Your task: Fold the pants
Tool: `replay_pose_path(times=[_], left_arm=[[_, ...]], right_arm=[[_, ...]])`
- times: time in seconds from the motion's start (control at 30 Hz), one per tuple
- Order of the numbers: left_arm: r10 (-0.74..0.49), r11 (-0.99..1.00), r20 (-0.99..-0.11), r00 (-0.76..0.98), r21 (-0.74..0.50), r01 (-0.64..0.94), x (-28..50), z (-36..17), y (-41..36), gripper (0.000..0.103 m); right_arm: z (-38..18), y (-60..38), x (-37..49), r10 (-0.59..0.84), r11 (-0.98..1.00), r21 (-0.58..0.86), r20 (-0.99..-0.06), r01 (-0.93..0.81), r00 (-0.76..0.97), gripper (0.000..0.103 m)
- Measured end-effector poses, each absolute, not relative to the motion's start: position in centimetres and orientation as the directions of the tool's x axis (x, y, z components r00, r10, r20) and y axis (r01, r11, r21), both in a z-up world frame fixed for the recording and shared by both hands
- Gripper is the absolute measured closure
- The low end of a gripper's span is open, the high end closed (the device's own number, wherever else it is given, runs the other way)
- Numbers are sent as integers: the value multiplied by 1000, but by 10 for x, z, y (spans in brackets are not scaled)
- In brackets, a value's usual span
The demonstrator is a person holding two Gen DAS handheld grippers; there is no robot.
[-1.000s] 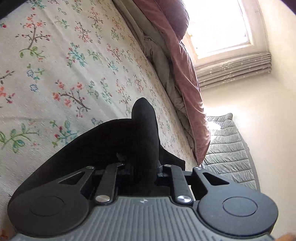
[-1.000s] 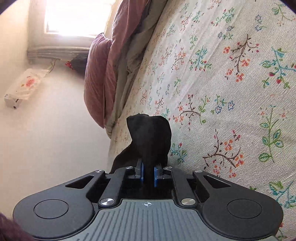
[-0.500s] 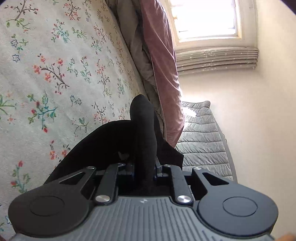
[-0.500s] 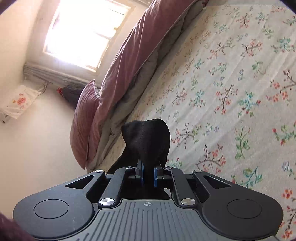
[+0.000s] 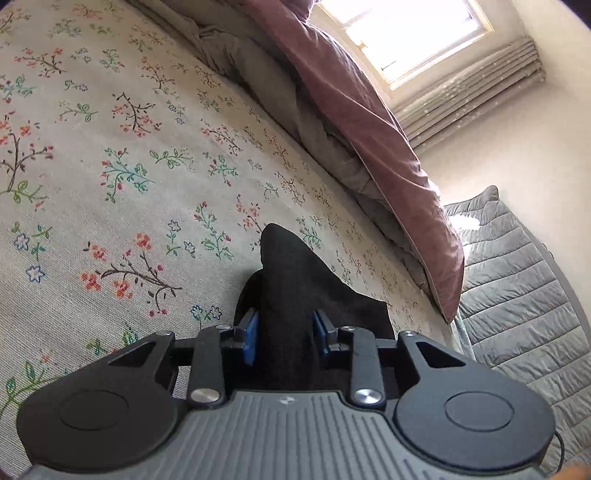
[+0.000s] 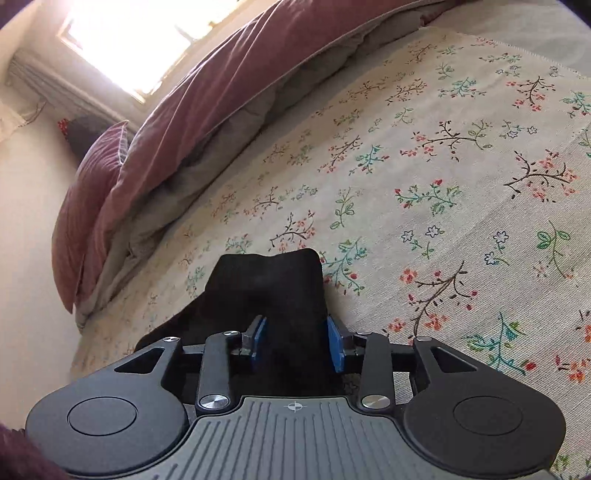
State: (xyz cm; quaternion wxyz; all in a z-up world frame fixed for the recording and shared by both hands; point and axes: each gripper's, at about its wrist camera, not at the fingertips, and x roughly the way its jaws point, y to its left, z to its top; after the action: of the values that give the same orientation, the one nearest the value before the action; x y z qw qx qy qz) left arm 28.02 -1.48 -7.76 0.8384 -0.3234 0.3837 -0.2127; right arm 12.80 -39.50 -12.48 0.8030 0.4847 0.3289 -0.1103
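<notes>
Presently, both grippers stood low over a bed covered by a floral bedspread (image 5: 110, 192), each with black pants (image 5: 291, 295) bunched between its fingers.

Left gripper (image 5: 285, 339): its jaws had just been opening. The blue pads (image 5: 251, 341) stood apart on either side of a raised fold of the black cloth. The fabric filled most of the gap, but whether the pads still pressed on it could not be told; the grip appeared slackened. The fold rose to a rounded peak ahead of the fingers and spread to the right across the bedspread.

Right gripper (image 6: 295, 343): its jaws had likewise just been opening. The pants (image 6: 269, 288) sat between the blue pads (image 6: 335, 345), with the left pad seemingly clear of the cloth and the right pad at its edge. The grip looked released, the cloth lying loose in the gap. The bunch was broad and flat-topped, trailing off to the left onto the bedspread (image 6: 443, 206).

Surroundings: a mauve duvet (image 5: 362, 122) over a grey layer lay heaped along the far side of the bed. A matching pillow (image 6: 88, 206) showed in the right wrist view. A grey quilted cover (image 5: 517, 295) lay beyond the bed edge in the left wrist view. A bright window (image 5: 417, 33) sat above a radiator (image 5: 472, 88).
</notes>
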Motion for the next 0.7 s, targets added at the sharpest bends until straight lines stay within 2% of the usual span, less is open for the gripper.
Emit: replay_pose_path(times=[0.03,0.07,0.1,0.27,0.43,0.53,0.7], left_arm=[[-600,719,-517,611,-684,127,277,-72,-16,48],[-592,739,-530,607,-658,146,273,-66,-19,44],[-586,754,-538,606,-636,165,267,-60,-21,43],[-523,838,-571,632,-481,259,232,-37,-50,29],[-362,932,-581,729,-256,258,190,-23,-73,25],[-346,937,-592,728,-178,301,170,-29,-86,23],[-351,919,-673,651,-113,378,149,-62,-101,23]], right_arm=[[-123,-396,120,140,493,716,-626,494,767,54],[-119,-397,111,135,484,726,-614,488,778,51],[-114,-396,104,130,485,728,-608,485,783,49],[-85,-376,84,92,568,670,-629,478,772,47],[-64,-328,83,69,722,541,-677,432,732,44],[-59,-293,82,7,827,397,-715,398,699,45],[-71,-246,63,-95,925,175,-753,338,651,45]])
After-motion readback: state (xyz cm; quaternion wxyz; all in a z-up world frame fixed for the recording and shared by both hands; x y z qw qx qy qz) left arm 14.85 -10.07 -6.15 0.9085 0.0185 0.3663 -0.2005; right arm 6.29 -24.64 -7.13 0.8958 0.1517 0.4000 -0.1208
